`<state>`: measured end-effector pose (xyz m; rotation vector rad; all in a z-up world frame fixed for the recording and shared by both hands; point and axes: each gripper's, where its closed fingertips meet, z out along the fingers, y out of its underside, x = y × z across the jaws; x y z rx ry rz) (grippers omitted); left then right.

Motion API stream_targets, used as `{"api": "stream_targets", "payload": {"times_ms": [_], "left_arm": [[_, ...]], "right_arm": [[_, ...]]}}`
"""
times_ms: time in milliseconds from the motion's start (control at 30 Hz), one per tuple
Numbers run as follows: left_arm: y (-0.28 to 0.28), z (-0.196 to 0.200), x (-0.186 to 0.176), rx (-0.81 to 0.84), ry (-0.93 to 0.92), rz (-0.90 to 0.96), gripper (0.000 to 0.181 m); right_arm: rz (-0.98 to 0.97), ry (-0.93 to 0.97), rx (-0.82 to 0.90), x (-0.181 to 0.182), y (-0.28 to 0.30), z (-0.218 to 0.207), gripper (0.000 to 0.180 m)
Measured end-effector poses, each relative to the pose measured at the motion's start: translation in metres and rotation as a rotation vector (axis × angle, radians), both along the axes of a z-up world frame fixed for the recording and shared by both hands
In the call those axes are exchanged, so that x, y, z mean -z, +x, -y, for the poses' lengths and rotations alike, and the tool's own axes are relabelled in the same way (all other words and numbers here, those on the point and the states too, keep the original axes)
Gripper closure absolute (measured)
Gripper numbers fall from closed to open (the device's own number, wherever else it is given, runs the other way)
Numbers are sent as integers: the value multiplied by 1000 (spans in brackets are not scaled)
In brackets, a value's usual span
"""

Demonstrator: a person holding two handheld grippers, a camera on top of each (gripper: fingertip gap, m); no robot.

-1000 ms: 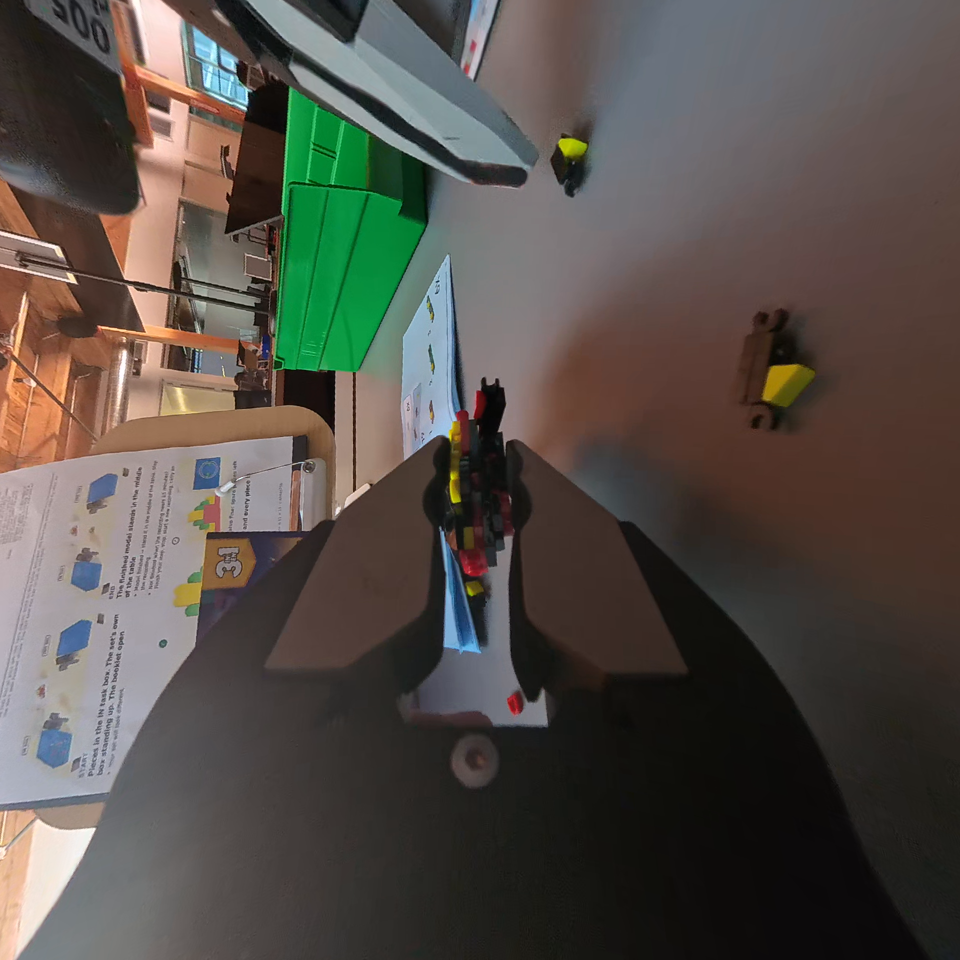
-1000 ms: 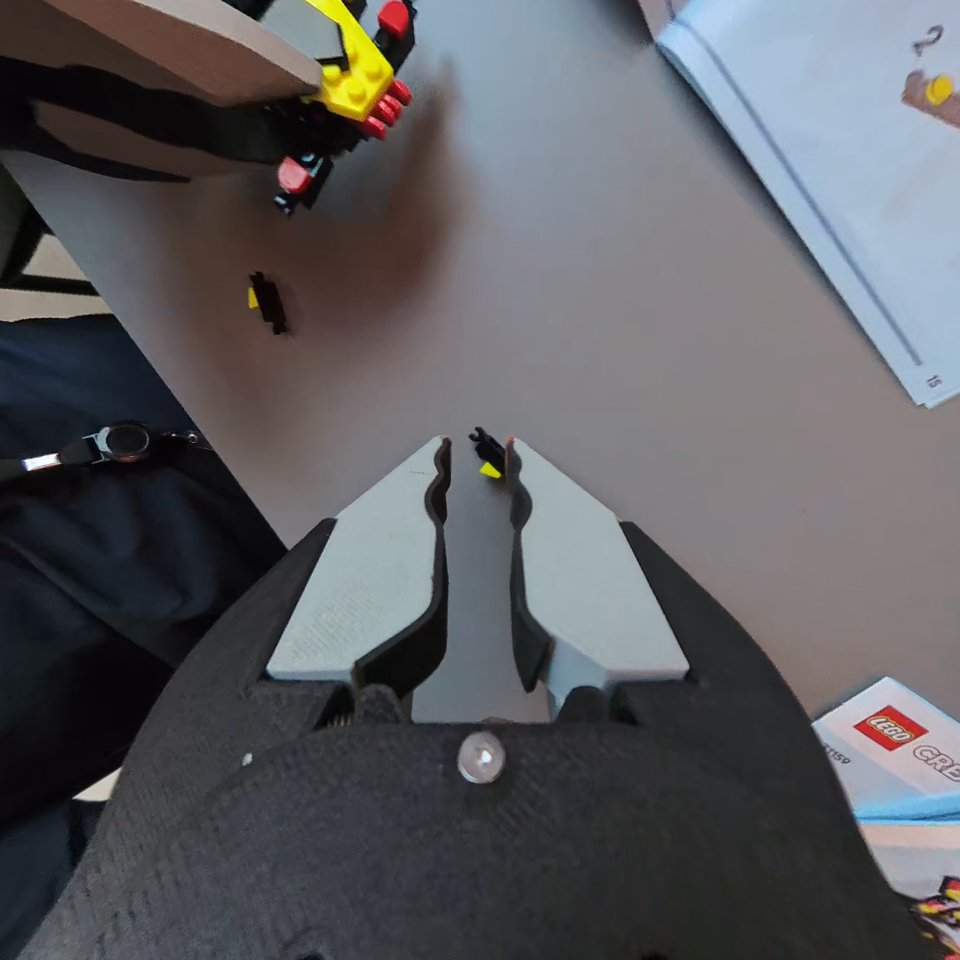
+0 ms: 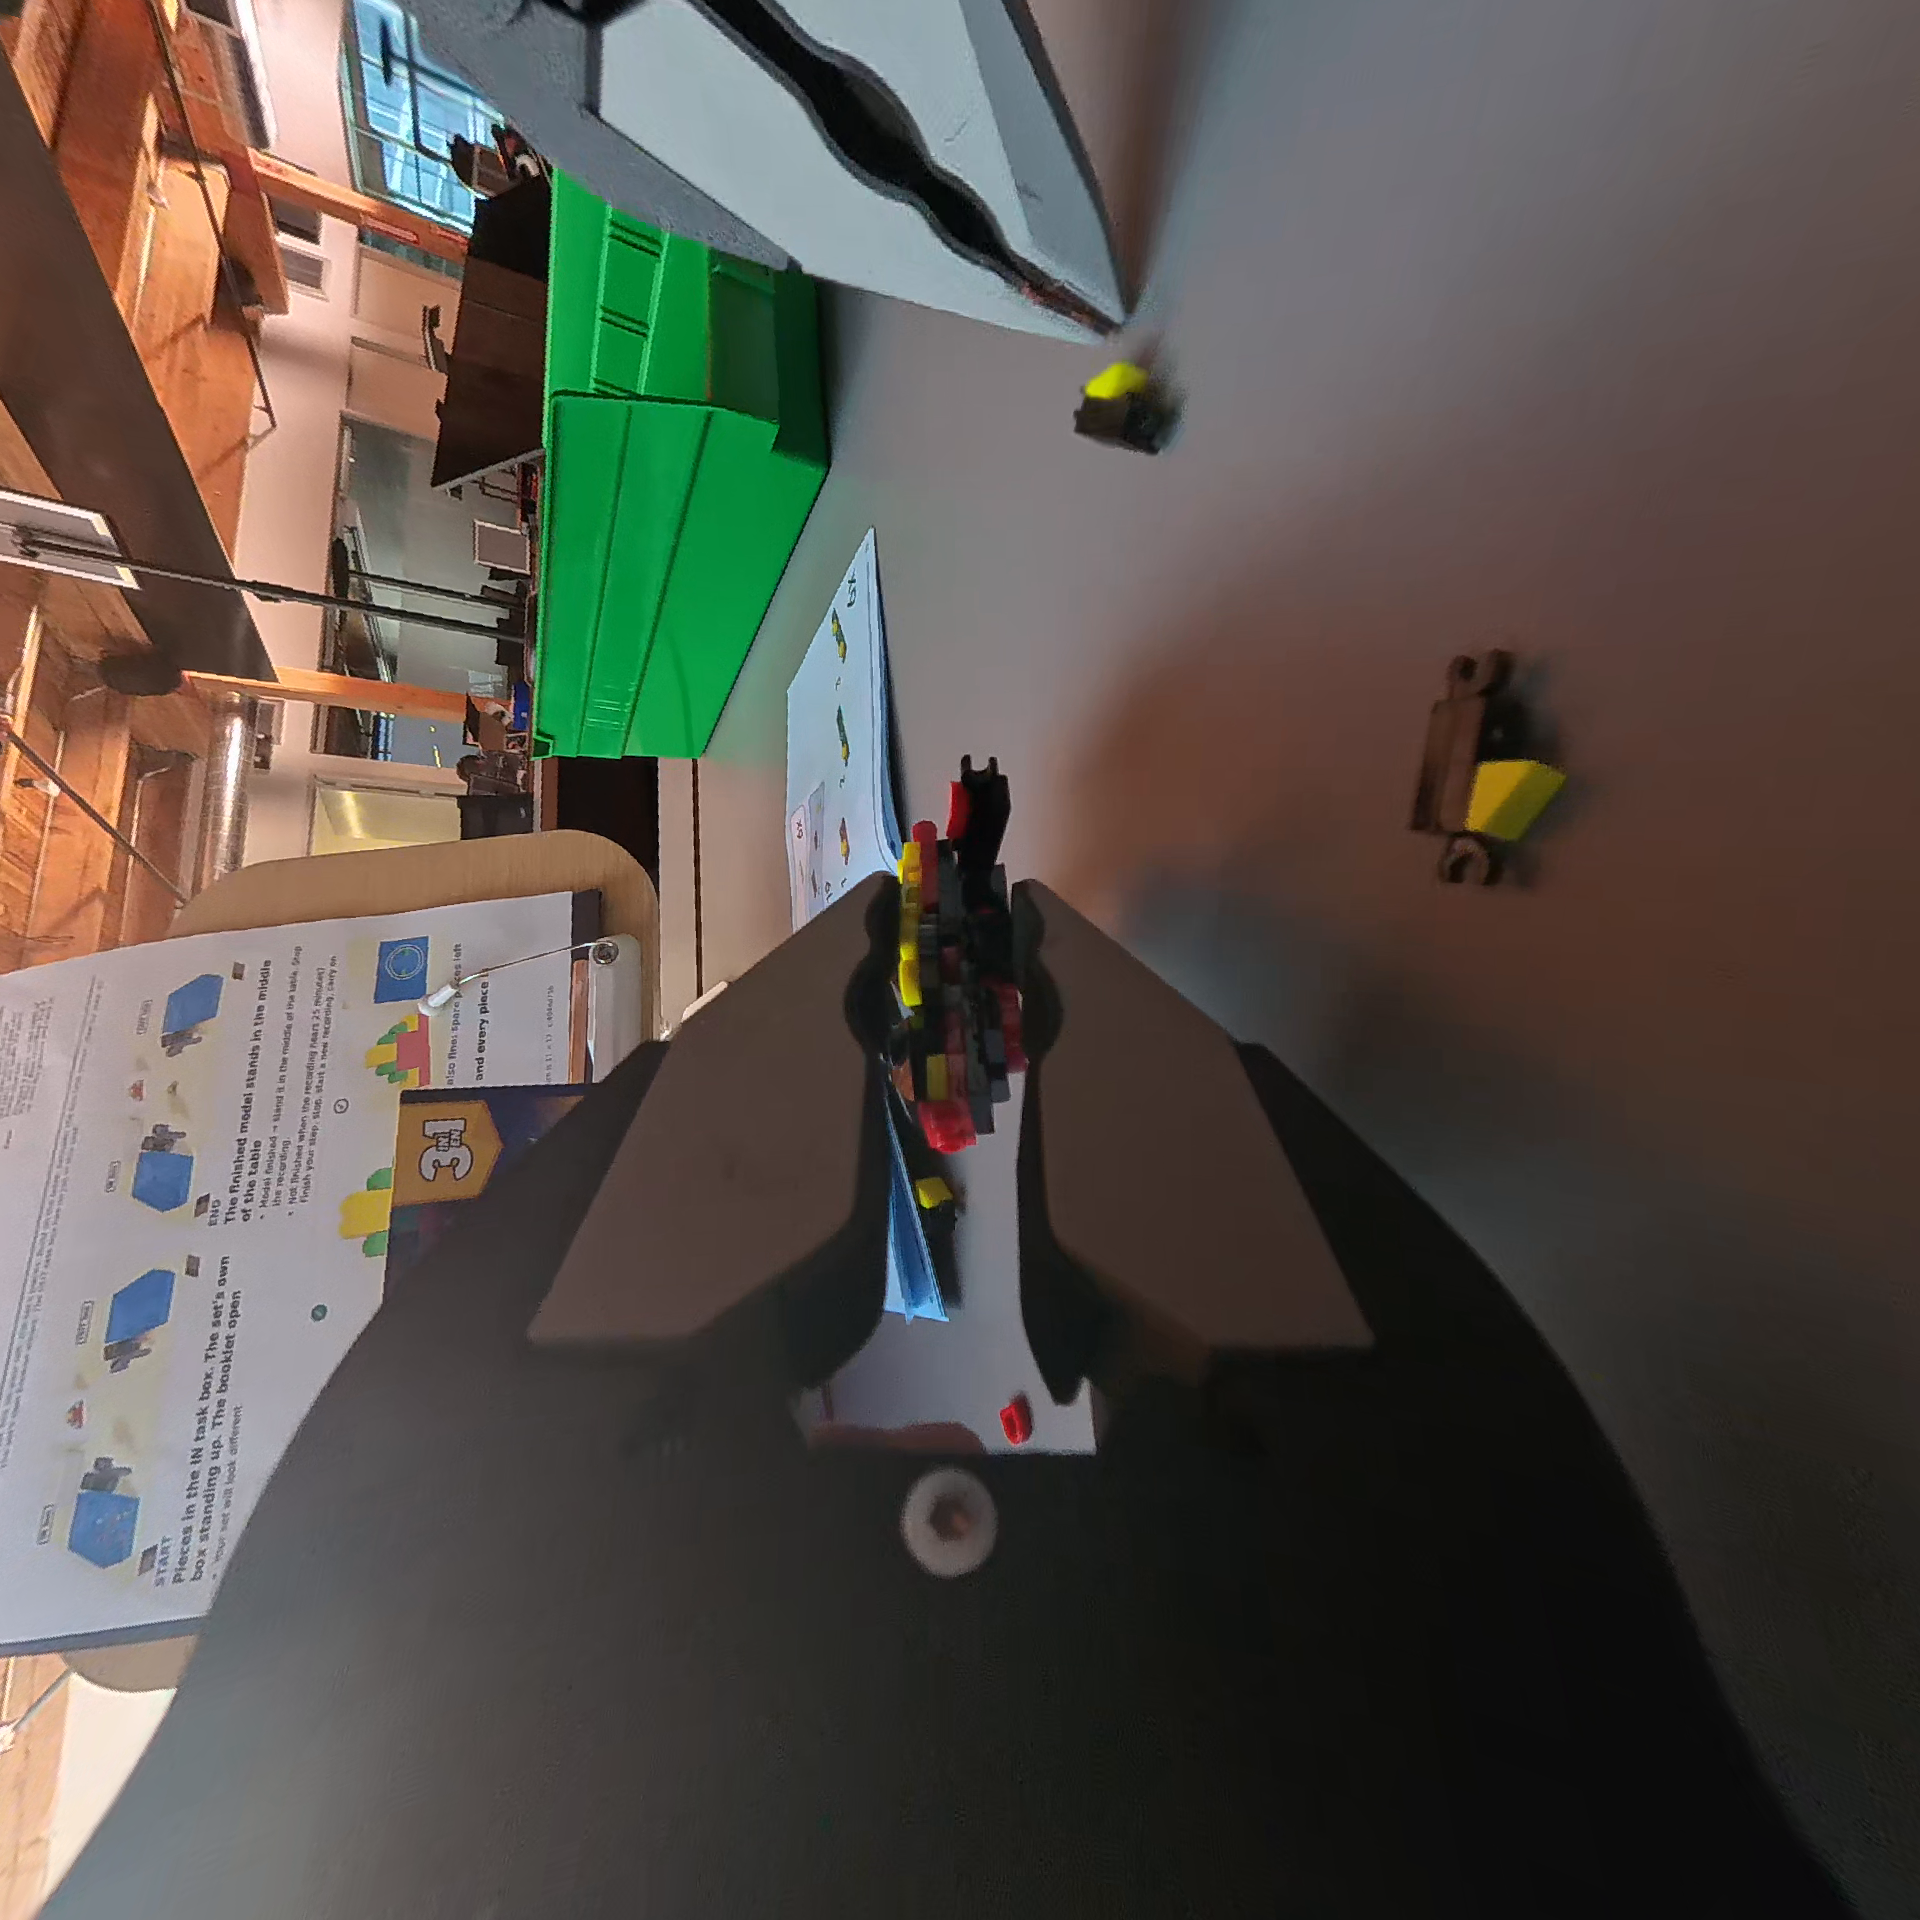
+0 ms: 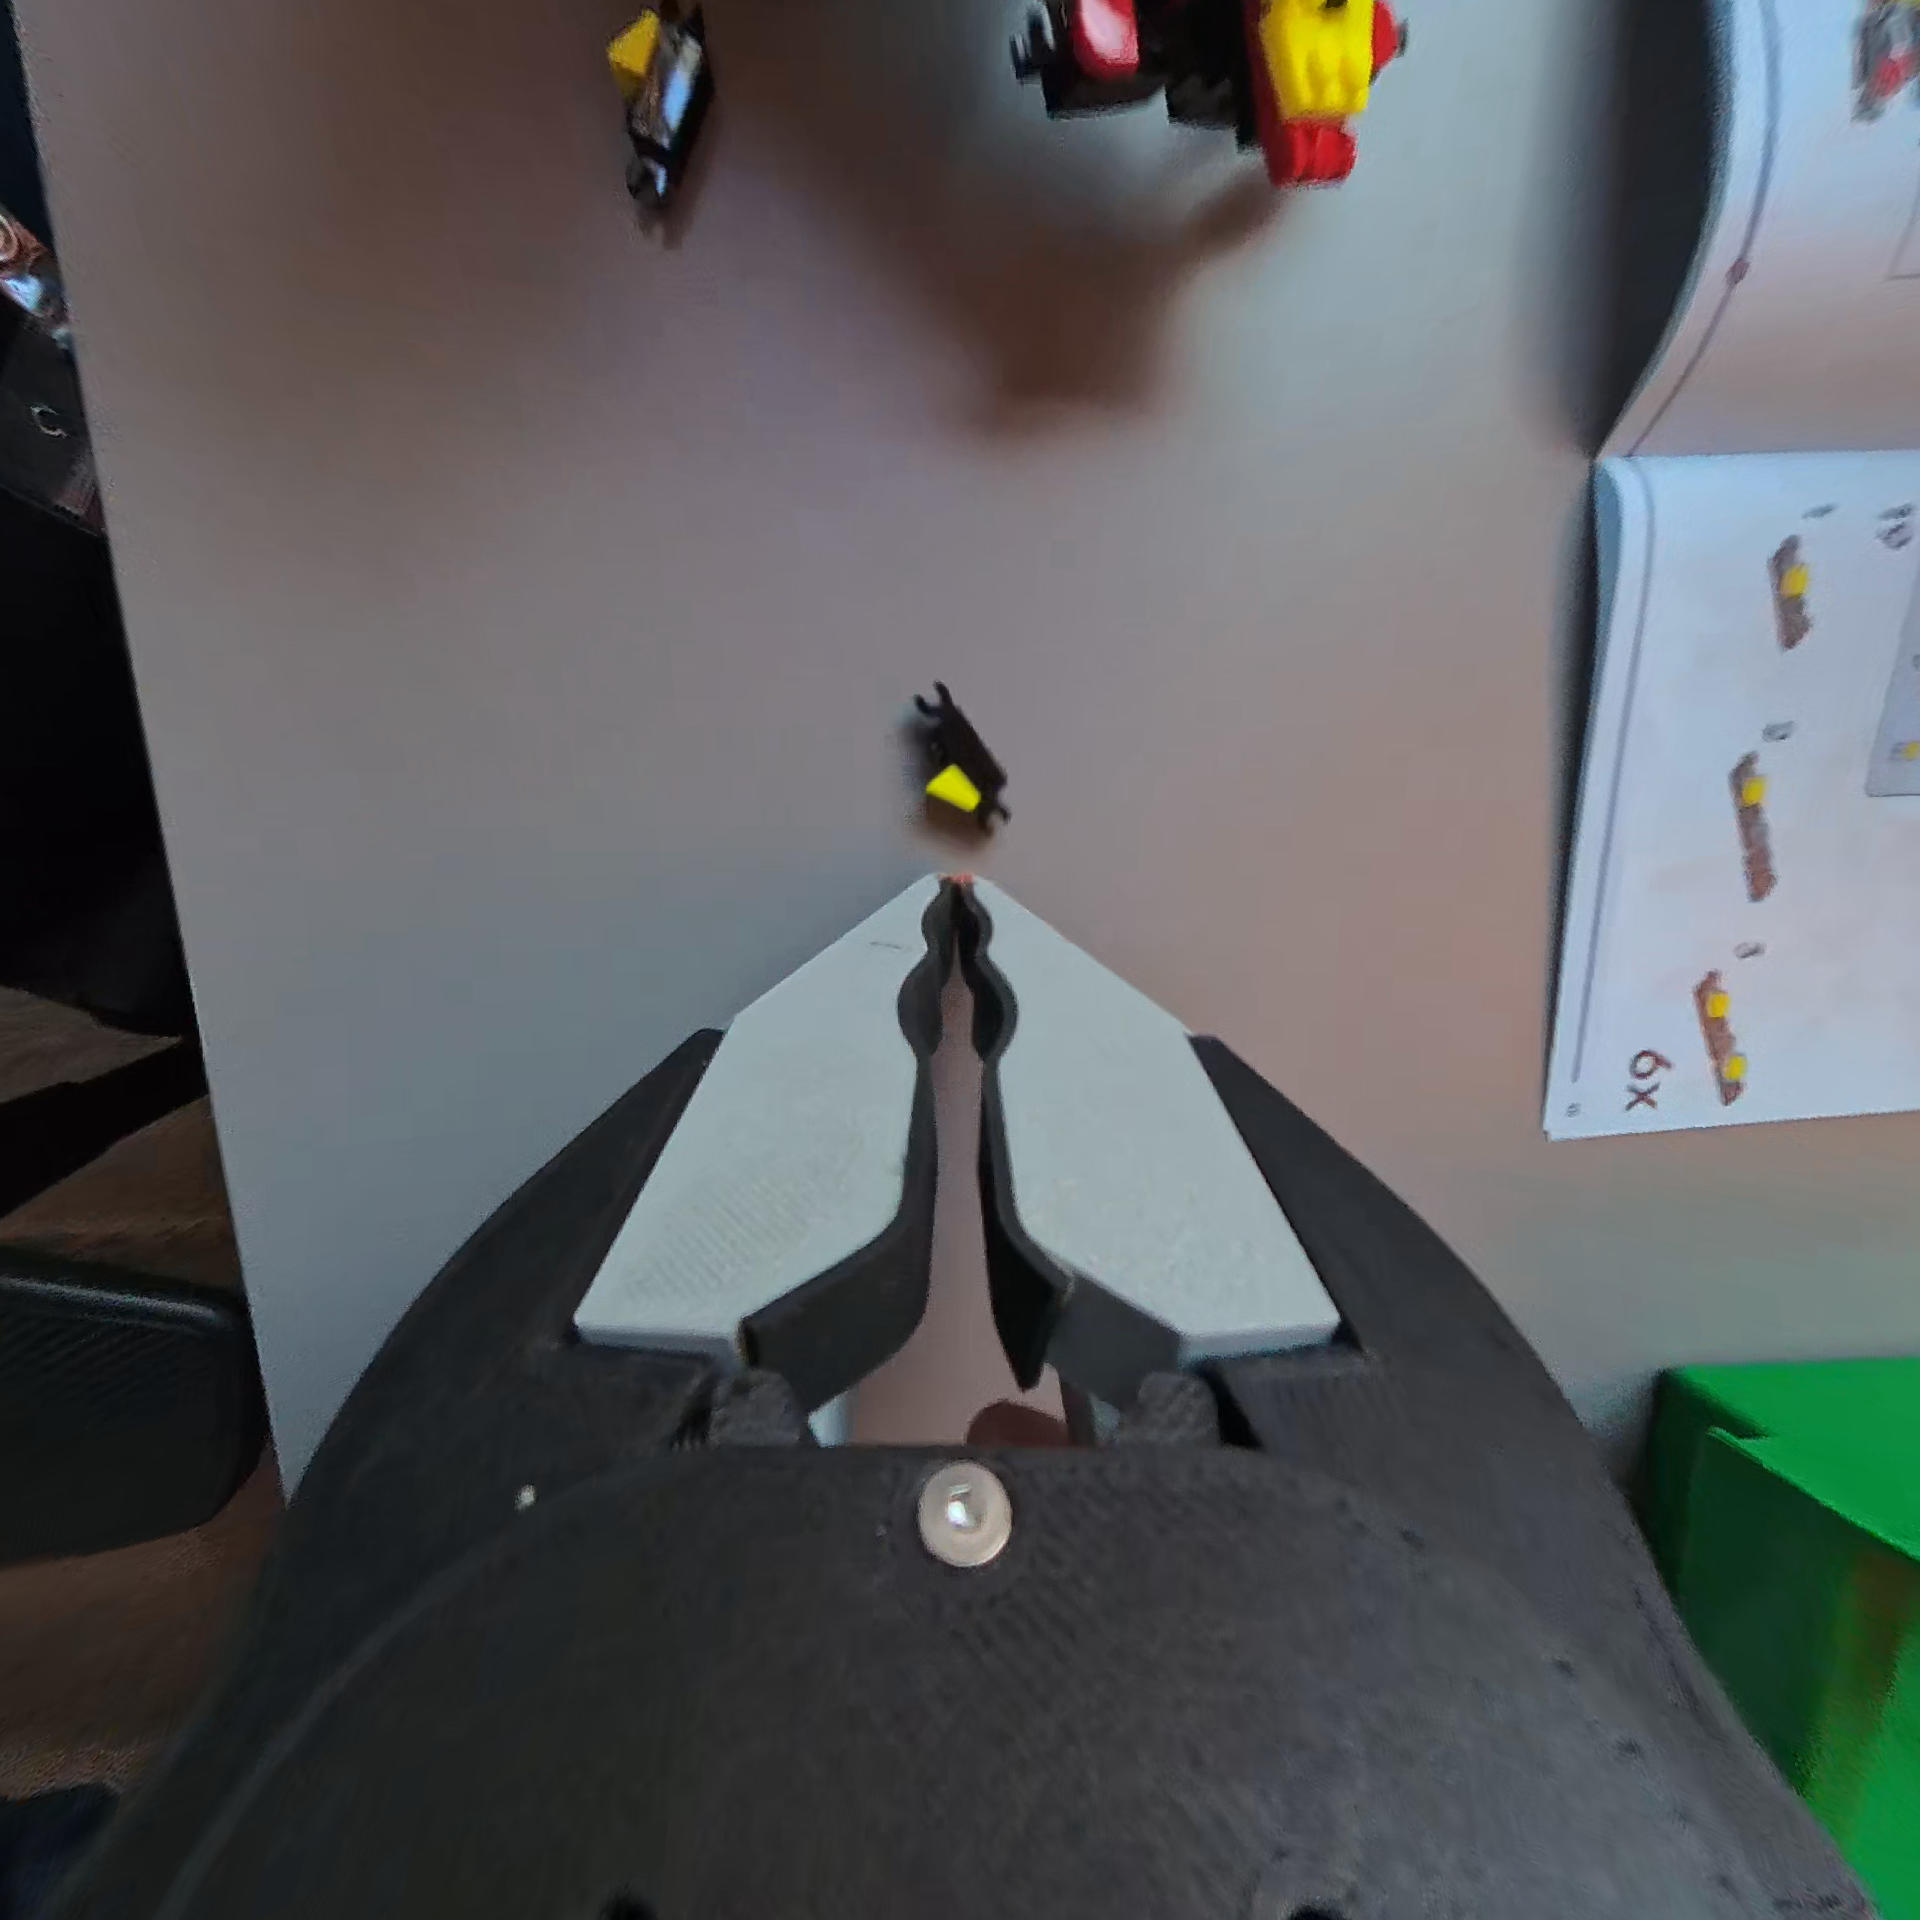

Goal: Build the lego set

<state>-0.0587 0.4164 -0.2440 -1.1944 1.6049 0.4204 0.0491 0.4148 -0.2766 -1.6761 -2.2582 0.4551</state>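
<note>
A: What is the left gripper point(image 3: 956, 914) doing?

B: Its two tongs are pressed on a lego model point(image 3: 951, 987). The model is red, yellow and black. It sits right between the tips, up off the table point(image 3: 1455, 312).

A: And the right gripper point(image 4: 954, 883)?

B: Its tongs are together. The tips touch and hold nothing.

A: Is there a piece near it?

B: Yes. A small black piece point(image 4: 961, 764) with a yellow wedge on it lies on the table, just past the closed tips. They are near it but not touching it.

A: Any more pieces?

B: One more black and yellow piece point(image 4: 660, 99) lies farther off, to the left in the right wrist view. The left wrist view shows both little pieces on the table too, one near the right gripper's tips point(image 3: 1122, 400) and one well apart from it point(image 3: 1491, 774).

A: Where is the model in the right wrist view?

B: At the top edge, blurry point(image 4: 1216, 73). You can see red and yellow bits.

A: What else is on the table?

B: An open booklet point(image 4: 1756, 790) with building pictures lies to the right. A green box point(image 3: 665, 540) stands at the far end, behind the booklet in the left wrist view. A printed sheet point(image 3: 208, 1247) with blue pictures stands up beside the table. One tiny red piece point(image 3: 1013, 1418) shows low between the left tongs.
</note>
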Motion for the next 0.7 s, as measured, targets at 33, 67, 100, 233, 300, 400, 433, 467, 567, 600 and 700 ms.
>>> {"api": "stream_targets", "payload": {"times_ms": [33,67,100,233,300,400,433,467,567,600,700], "left_arm": [[0,0,0,1,-2,2,164],[0,0,0,0,-4,3,163],[0,0,0,0,-6,2,163],[-1,0,-1,2,-3,6,163],[-1,1,-2,4,-2,8,163],[0,2,0,11,-2,3,164],[1,3,0,16,-2,1,164],[2,3,1,21,-1,-1,164],[3,5,0,38,10,2,164],[3,5,-2,46,23,6,164],[0,3,-9,57,106,-3,163]], "right_arm": [[2,-53,12,0,-1,3,180],[13,-113,26,0,-1,6,180],[24,-160,47,0,-2,6,180],[-75,-157,40,-12,-12,4,171],[-119,-70,9,-17,-17,2,154],[-111,23,-53,-17,-20,2,156],[-89,39,-69,-14,-21,2,157],[-56,49,-80,-10,-20,1,157],[29,46,-108,-1,-20,-1,159],[46,34,-117,1,-22,0,159],[83,7,-138,1,-23,6,176]]}}
